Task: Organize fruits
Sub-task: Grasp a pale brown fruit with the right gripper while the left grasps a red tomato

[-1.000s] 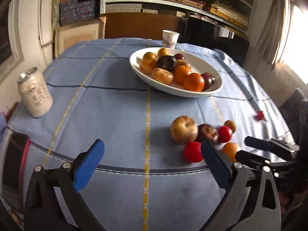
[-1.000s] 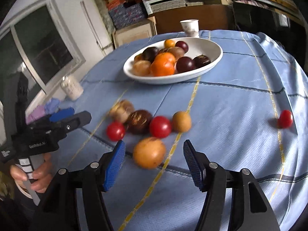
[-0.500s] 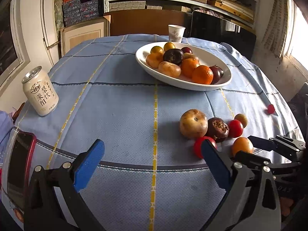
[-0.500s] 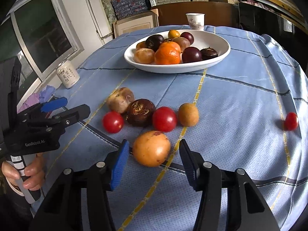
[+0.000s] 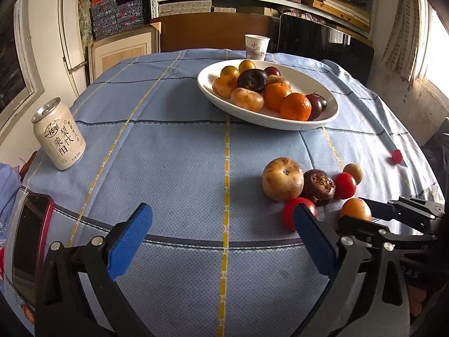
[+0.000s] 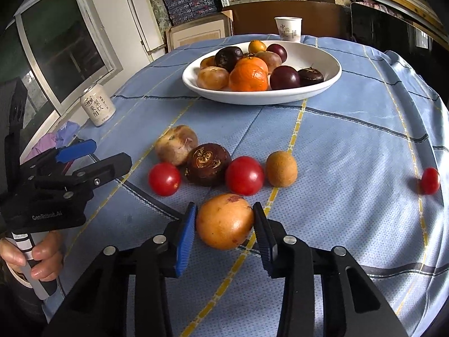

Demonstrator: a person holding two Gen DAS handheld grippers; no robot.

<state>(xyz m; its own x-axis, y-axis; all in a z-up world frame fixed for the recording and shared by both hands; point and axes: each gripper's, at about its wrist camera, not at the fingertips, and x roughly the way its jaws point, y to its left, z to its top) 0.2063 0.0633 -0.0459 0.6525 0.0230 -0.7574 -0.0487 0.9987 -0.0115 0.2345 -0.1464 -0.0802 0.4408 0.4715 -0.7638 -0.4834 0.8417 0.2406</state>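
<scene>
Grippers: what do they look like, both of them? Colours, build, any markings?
Both match. The right gripper has black angular plastic arms with silver bolts and flat, ribbed blue pads on its fingers. The left gripper is the same; the right view shows white "GenRobot.AI" lettering on its body and a pale handle with dark bands.

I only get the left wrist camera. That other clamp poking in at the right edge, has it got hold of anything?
Observer: The right wrist camera shows the right gripper with its jaws closing around an orange-yellow fruit that lies on the tablecloth. I cannot tell whether the pads press on it yet.
Operator: And who is holding my clamp?
Observer: A bare hand wraps the handle below the left gripper, low at the left of that view.
</scene>
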